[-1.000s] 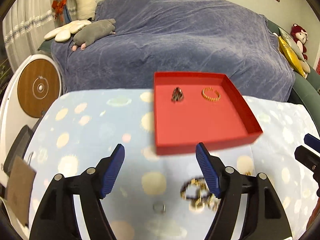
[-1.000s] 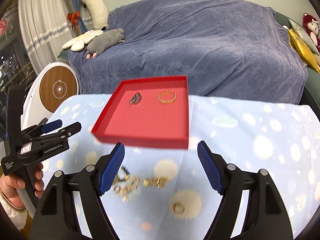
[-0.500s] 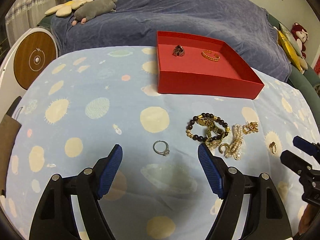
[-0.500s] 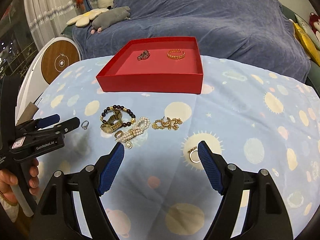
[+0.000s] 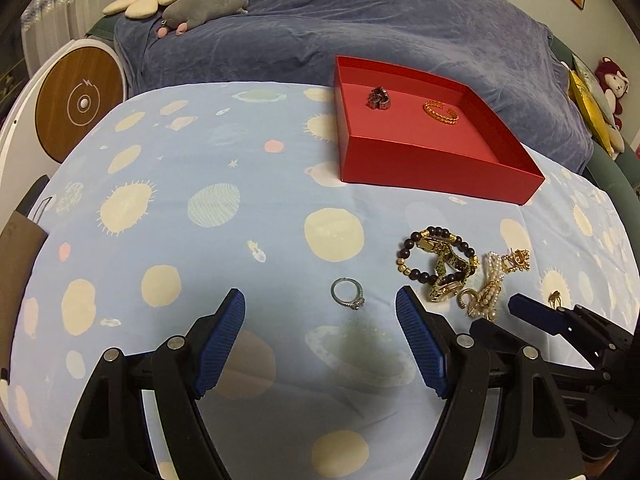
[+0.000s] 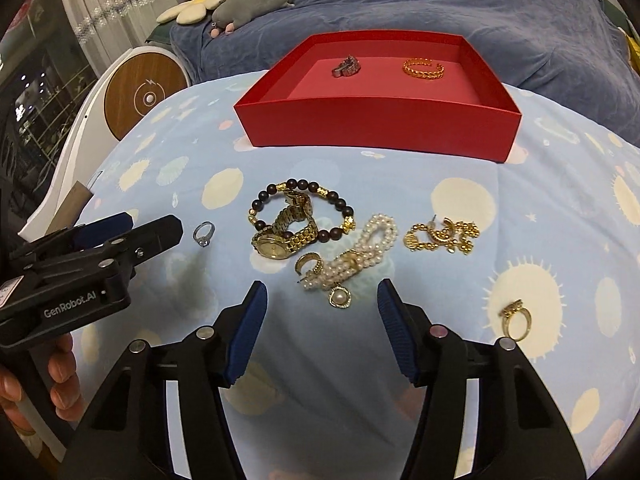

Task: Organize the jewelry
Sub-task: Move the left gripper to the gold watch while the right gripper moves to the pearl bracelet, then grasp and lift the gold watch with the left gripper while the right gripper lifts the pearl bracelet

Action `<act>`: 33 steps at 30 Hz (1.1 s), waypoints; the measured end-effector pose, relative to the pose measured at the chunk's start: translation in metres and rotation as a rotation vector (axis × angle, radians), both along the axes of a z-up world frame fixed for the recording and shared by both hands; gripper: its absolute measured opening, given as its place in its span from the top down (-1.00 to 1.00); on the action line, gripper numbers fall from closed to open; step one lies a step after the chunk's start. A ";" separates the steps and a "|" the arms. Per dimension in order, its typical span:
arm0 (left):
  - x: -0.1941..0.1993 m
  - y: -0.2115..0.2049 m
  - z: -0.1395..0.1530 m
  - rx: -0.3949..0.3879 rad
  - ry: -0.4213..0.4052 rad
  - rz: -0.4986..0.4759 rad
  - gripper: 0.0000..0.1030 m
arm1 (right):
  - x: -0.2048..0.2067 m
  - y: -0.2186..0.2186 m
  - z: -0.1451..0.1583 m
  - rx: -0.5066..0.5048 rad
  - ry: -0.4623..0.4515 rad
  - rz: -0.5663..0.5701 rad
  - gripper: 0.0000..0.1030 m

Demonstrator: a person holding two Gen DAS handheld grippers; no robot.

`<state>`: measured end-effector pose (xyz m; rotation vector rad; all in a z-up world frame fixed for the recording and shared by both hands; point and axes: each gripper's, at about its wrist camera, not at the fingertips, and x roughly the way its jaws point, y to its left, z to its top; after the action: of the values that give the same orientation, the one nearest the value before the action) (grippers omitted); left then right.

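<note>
Left tongs [image 5: 320, 308] gape over the silver ring [image 5: 347, 293] on the bench [image 5: 160, 216]; right tongs [image 6: 322, 302], empty, have just been narrowing before the pearl bracelet [image 6: 360, 258]. Behind sits the red box [image 6: 380, 128].

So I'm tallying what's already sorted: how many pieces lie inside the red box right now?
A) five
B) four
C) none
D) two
D: the red box holds only a silver-toned ring and a gold chain-pattern ring; the watch, the pearl piece and the other pieces lie outside on the cloth.
</note>
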<state>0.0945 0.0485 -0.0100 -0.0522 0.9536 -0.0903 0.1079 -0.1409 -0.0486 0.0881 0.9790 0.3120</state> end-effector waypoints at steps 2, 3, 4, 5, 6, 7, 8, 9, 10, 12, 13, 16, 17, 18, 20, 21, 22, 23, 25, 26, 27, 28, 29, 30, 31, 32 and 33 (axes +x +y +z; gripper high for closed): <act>-0.001 0.003 0.000 -0.007 0.003 0.002 -0.45 | 0.004 0.001 -0.004 0.003 0.001 -0.012 0.08; -0.002 0.004 -0.001 -0.010 0.006 0.001 -0.45 | 0.005 0.002 -0.004 -0.004 -0.012 -0.018 0.14; -0.003 0.004 -0.001 -0.015 0.008 -0.003 -0.45 | 0.007 0.001 -0.003 -0.010 -0.015 -0.021 0.25; -0.003 0.004 -0.001 -0.022 0.010 -0.010 -0.45 | 0.009 0.000 -0.003 -0.006 -0.016 -0.026 0.31; -0.004 0.003 -0.001 -0.027 0.012 -0.016 -0.45 | 0.010 -0.003 -0.003 0.004 -0.014 -0.035 0.39; -0.004 0.003 -0.001 -0.034 0.015 -0.024 -0.45 | 0.011 -0.005 -0.003 0.018 -0.010 -0.042 0.44; -0.005 0.002 -0.001 -0.039 0.016 -0.032 -0.45 | 0.012 -0.009 -0.004 0.029 -0.005 -0.049 0.48; -0.005 0.000 -0.001 -0.041 0.016 -0.037 -0.45 | 0.013 -0.012 -0.004 0.034 -0.002 -0.054 0.54; -0.005 -0.001 -0.001 -0.044 0.013 -0.043 -0.45 | 0.013 -0.014 -0.004 0.035 -0.003 -0.059 0.57; -0.005 -0.005 -0.001 -0.050 0.010 -0.062 -0.45 | 0.012 -0.018 -0.003 0.033 -0.004 -0.067 0.66; -0.006 -0.008 -0.001 -0.054 0.008 -0.073 -0.45 | 0.011 -0.020 -0.002 0.035 -0.003 -0.068 0.70; -0.008 -0.020 -0.001 -0.070 -0.002 -0.123 -0.45 | 0.006 -0.024 0.000 0.037 0.004 -0.065 0.71; -0.008 -0.025 -0.002 -0.071 -0.004 -0.148 -0.45 | 0.004 -0.025 0.001 0.038 0.006 -0.063 0.71; -0.008 -0.031 -0.003 -0.066 -0.007 -0.169 -0.45 | 0.001 -0.026 0.002 0.036 0.006 -0.062 0.71; -0.008 -0.043 -0.007 -0.059 -0.011 -0.203 -0.45 | -0.005 -0.030 0.003 0.021 0.006 -0.062 0.71; -0.006 -0.048 -0.008 -0.059 -0.008 -0.217 -0.44 | -0.007 -0.032 0.003 0.018 0.007 -0.066 0.71; -0.005 -0.053 -0.011 -0.058 -0.005 -0.228 -0.42 | -0.009 -0.036 0.003 0.020 0.010 -0.069 0.71; -0.003 -0.058 -0.014 -0.054 -0.001 -0.238 -0.31 | -0.010 -0.039 0.003 0.021 0.014 -0.074 0.71; 0.001 -0.065 -0.019 -0.052 0.004 -0.254 -0.20 | -0.013 -0.045 0.004 0.022 0.015 -0.085 0.71; 0.004 -0.068 -0.022 -0.053 0.007 -0.253 -0.15 | -0.014 -0.047 0.005 0.023 0.014 -0.088 0.71; 0.006 -0.069 -0.024 -0.063 0.007 -0.253 -0.11 | -0.015 -0.049 0.005 0.026 0.013 -0.091 0.71; 0.008 -0.071 -0.025 -0.074 0.006 -0.251 -0.05 | -0.016 -0.051 0.006 0.026 0.010 -0.092 0.71; 0.011 -0.072 -0.027 -0.078 0.005 -0.249 0.03 | -0.016 -0.053 0.007 0.026 0.008 -0.094 0.71; 0.013 -0.073 -0.028 -0.081 0.003 -0.248 0.10 | -0.017 -0.055 0.008 0.028 0.006 -0.097 0.71; 0.014 -0.074 -0.029 -0.081 0.001 -0.250 0.21 | -0.017 -0.057 0.008 0.030 0.006 -0.099 0.71; 0.016 -0.075 -0.030 -0.073 0.001 -0.248 0.25 | -0.017 -0.059 0.008 0.032 0.006 -0.101 0.71; 0.016 -0.076 -0.030 -0.068 -0.008 -0.246 0.26 | -0.017 -0.061 0.009 0.034 0.006 -0.104 0.71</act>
<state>0.1101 -0.0272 -0.0404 0.0033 0.9453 -0.3493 0.0909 -0.2015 -0.0400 0.1700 0.9713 0.2329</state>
